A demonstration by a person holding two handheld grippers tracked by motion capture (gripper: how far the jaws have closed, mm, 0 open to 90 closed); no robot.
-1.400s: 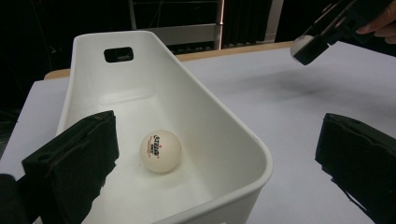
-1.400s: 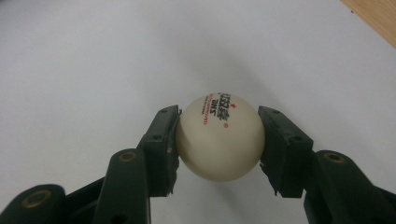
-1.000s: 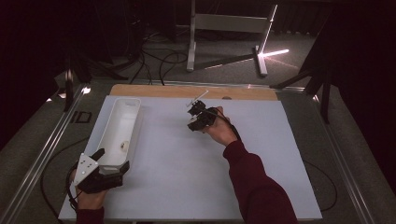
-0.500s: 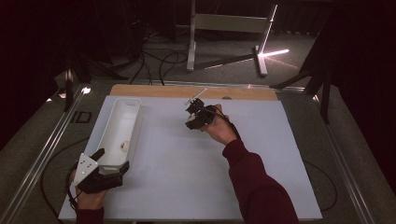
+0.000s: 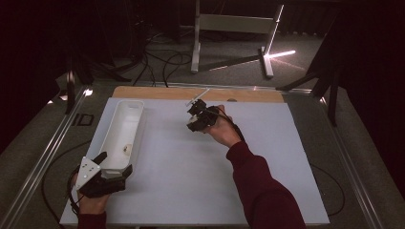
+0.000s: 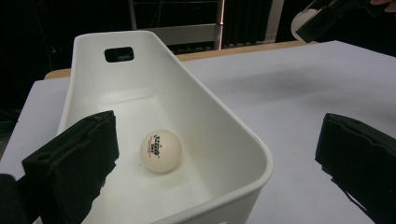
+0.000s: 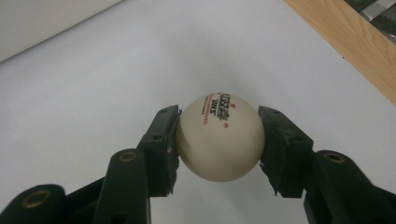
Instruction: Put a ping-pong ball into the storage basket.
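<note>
The surface [image 5: 200, 181] is one white sheet laid over a wooden top, whose bare wood edge [image 5: 157, 92] shows along the far side. Around it the room is dark, with a grey floor, loose black cables [image 5: 160, 64] and one metal stand [image 5: 229, 28] catching a streak of light beyond the far edge.

One long white bin [image 5: 119, 136] lies on the left part of the surface, its near end between the jaws of the left gripper [image 5: 107, 175], which stand wide apart on either side of the bin's corner without pressing on it.

There are two grippers, one in each hand. The right gripper [image 7: 218, 140] is raised near the far middle of the surface, well apart from the bin, and is clamped on a ball.

Two white table-tennis balls with red print are counted: one ball [image 7: 219, 136] squeezed between the right gripper's pads, the other ball [image 6: 160, 150] resting on the floor of the bin near its near end.
</note>
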